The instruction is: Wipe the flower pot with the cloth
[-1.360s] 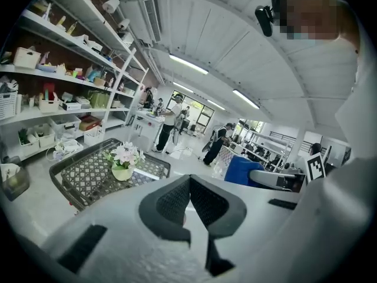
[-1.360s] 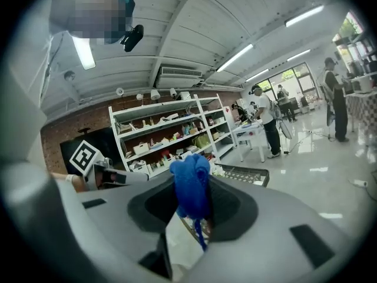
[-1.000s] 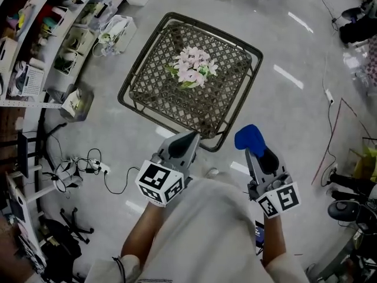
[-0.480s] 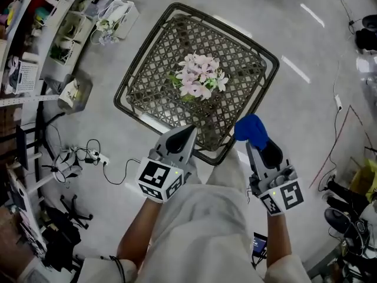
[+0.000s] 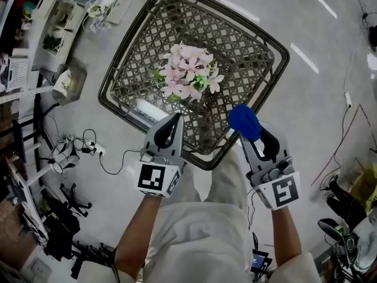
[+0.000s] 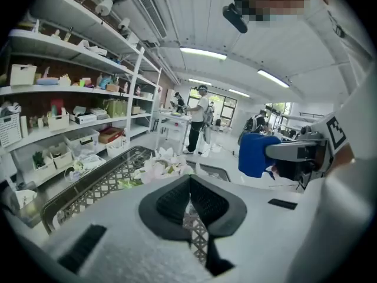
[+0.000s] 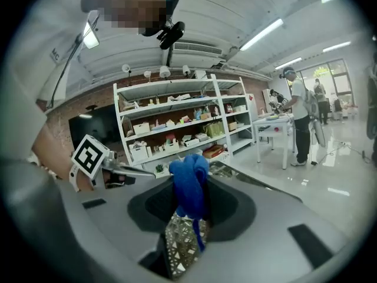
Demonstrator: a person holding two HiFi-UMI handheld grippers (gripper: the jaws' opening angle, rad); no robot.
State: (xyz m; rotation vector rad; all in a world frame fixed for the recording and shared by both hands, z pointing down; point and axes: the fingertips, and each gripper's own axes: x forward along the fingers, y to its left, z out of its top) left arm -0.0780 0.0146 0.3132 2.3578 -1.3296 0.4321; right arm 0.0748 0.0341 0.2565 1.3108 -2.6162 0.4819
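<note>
A pot of pink flowers (image 5: 188, 75) stands in the middle of a dark lattice-topped table (image 5: 247, 46); the pot itself is hidden under the blooms. In the left gripper view the flowers (image 6: 159, 164) show just beyond my jaws. My left gripper (image 5: 172, 122) hangs over the table's near edge, shut with nothing in it. My right gripper (image 5: 250, 135) is shut on a blue cloth (image 5: 244, 121), bunched above the near right edge. The cloth (image 7: 188, 184) fills the right gripper view between the jaws.
Shelves (image 5: 35, 34) with boxes and small plants run along the left. Cables (image 5: 82, 152) lie on the grey floor left of the table. More cables and gear sit at the right edge (image 5: 347, 193). A person (image 6: 197, 119) stands far off in the left gripper view.
Both grippers and my view have moved forward over the table's near edge; the flowers now lie closer. The cloth stays held in the right gripper.
</note>
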